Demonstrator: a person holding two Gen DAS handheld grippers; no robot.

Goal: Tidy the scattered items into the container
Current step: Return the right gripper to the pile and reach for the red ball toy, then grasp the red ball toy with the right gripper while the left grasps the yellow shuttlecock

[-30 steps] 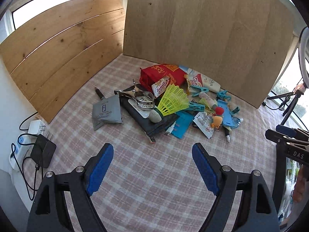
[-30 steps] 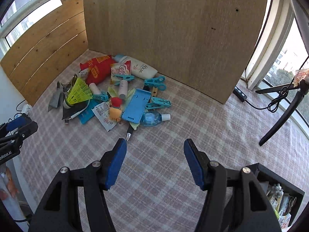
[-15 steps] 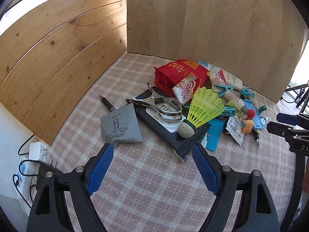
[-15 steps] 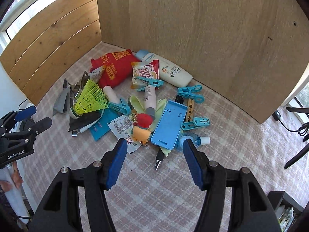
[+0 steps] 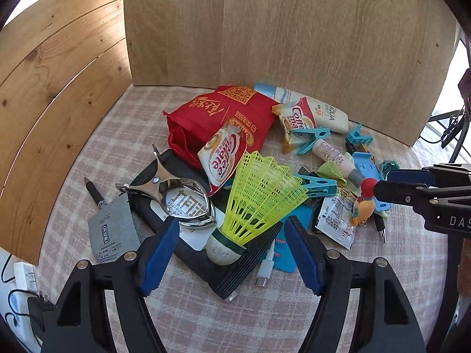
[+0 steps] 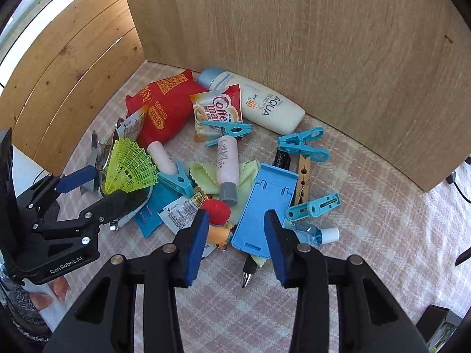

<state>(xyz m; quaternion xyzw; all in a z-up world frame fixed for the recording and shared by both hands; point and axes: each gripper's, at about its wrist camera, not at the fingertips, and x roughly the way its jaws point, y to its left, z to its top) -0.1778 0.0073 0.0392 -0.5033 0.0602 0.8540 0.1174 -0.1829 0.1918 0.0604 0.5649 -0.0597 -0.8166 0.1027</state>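
Checked pink tablecloth (image 5: 123,135) before wooden boards (image 6: 294,29), both grippers (image 5: 229,250) (image 6: 234,242) wide, container perhaps bottom right.

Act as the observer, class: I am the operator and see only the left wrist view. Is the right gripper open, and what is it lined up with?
Observer: The right wrist view shows the right gripper open, with one finger on either side of the near end of the blue phone stand. I cannot tell whether it touches the stand.
Operator: Is anything hidden behind that gripper from my side?
Observer: Yes. A small clear bottle of blue liquid with a white cap lies just right of the stand.
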